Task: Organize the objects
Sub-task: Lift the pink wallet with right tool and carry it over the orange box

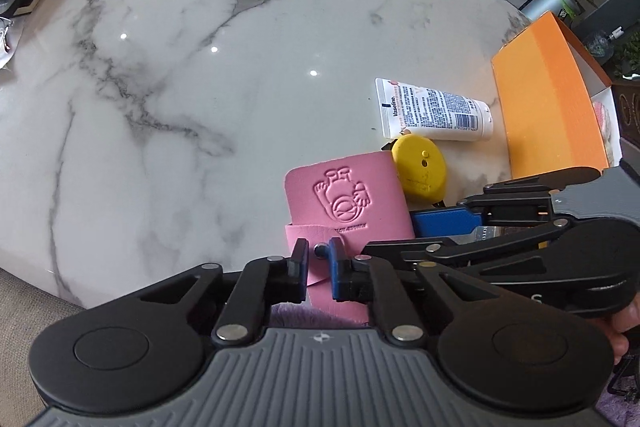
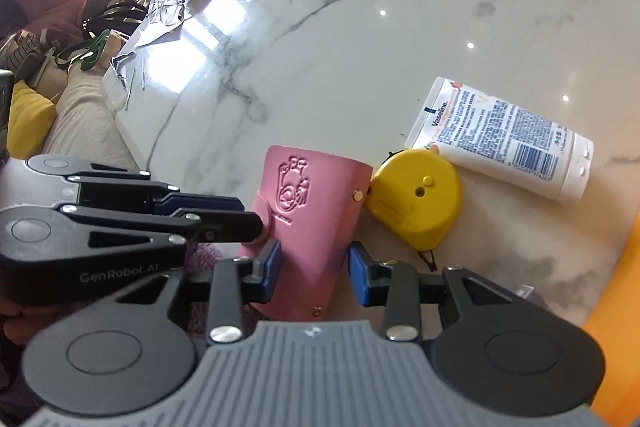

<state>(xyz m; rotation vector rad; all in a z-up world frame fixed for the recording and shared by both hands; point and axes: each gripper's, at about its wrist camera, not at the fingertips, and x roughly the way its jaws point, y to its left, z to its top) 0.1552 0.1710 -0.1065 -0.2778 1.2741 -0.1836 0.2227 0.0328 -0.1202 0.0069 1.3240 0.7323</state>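
Pink case [image 2: 308, 223] lies between both grippers at the surface [image 1: 200, 87] edge. Left gripper [image 1: 318, 267] pinches its strap tab; right gripper [image 2: 314, 265] straddles the body, jaws spread, apparently not pressing. Advice: close right squarely, lift level, avoid tape measure [image 2: 416, 199] just beyond.

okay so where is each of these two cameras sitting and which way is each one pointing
Left wrist: on the left gripper, looking steeply down along its fingers, shut on the strap of the pink case; the right gripper enters from the right.
Right wrist: on the right gripper, angled down, its fingers either side of the case; the left gripper enters from the left.
Shared: case, yellow tape measure, Vaseline tube, marble table.
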